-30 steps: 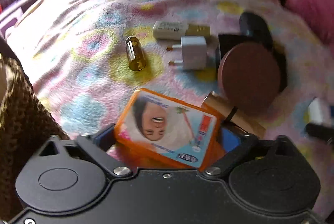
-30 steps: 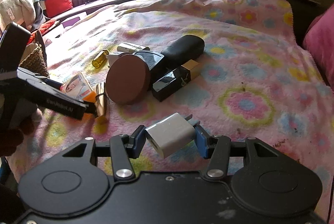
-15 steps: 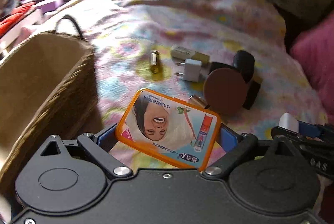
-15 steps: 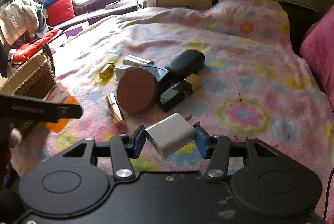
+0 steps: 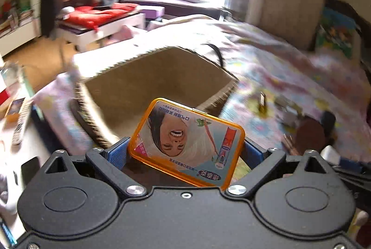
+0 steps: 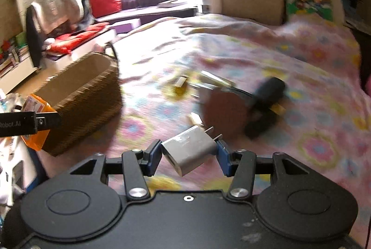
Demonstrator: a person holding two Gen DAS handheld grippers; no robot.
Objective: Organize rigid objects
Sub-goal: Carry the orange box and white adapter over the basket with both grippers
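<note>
My left gripper (image 5: 185,154) is shut on an orange-rimmed flat tin (image 5: 187,144) printed with a face, held just in front of the open woven basket (image 5: 129,59). In the right wrist view that same tin (image 6: 34,123) hangs beside the basket (image 6: 88,96) at the left. My right gripper (image 6: 189,155) is shut on a white plug adapter (image 6: 190,151), prongs pointing away, above the flowered blanket. On the blanket lie a brown round disc (image 6: 225,110), a black case (image 6: 271,89), a small amber bottle (image 6: 179,84) and a gold tube (image 6: 196,119), all blurred.
The pink flowered blanket (image 6: 301,63) covers the bed. A pink pillow edge shows at the far right. Left of the bed stand a white low table with red cushions (image 5: 97,14), a draped chair (image 6: 55,10) and shelves. The basket's inside looks bare.
My left gripper has lifted the tin and swung left from the pile of objects toward the basket. My right gripper has risen and moved leftward with the adapter still in it.
</note>
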